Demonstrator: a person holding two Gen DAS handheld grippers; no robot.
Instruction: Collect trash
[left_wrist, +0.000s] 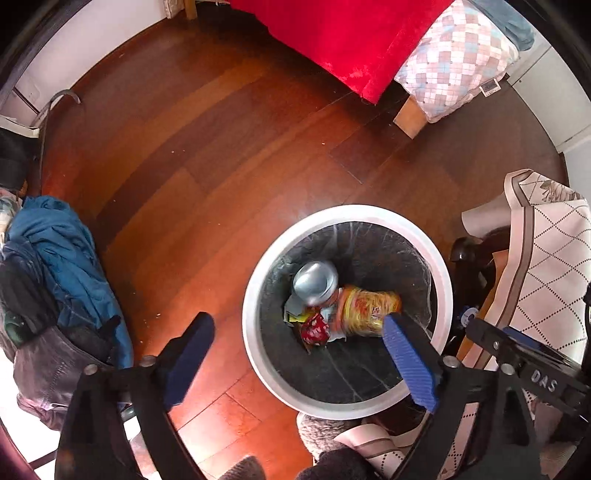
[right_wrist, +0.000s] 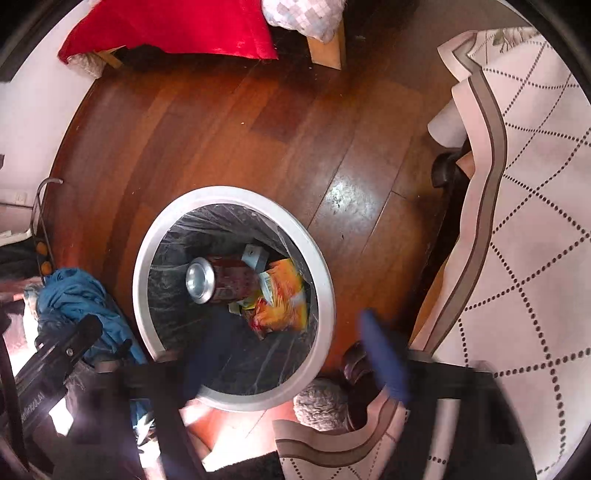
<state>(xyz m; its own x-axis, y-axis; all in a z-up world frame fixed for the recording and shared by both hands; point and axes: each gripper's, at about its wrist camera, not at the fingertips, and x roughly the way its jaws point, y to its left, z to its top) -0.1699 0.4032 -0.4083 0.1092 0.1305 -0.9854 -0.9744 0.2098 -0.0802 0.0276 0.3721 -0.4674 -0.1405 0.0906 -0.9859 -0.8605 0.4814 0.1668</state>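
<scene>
Both tools, left and right, hung wide open and empty over the lined bin, where a can and snack wrapper lay, apparently dropped in.

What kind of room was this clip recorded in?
Probably a bedroom at home: a wooden-legged bed with a red plush blanket and checked pillow, glossy reddish wood-plank floor, and a round white-rimmed bin lined with a black bag.
</scene>
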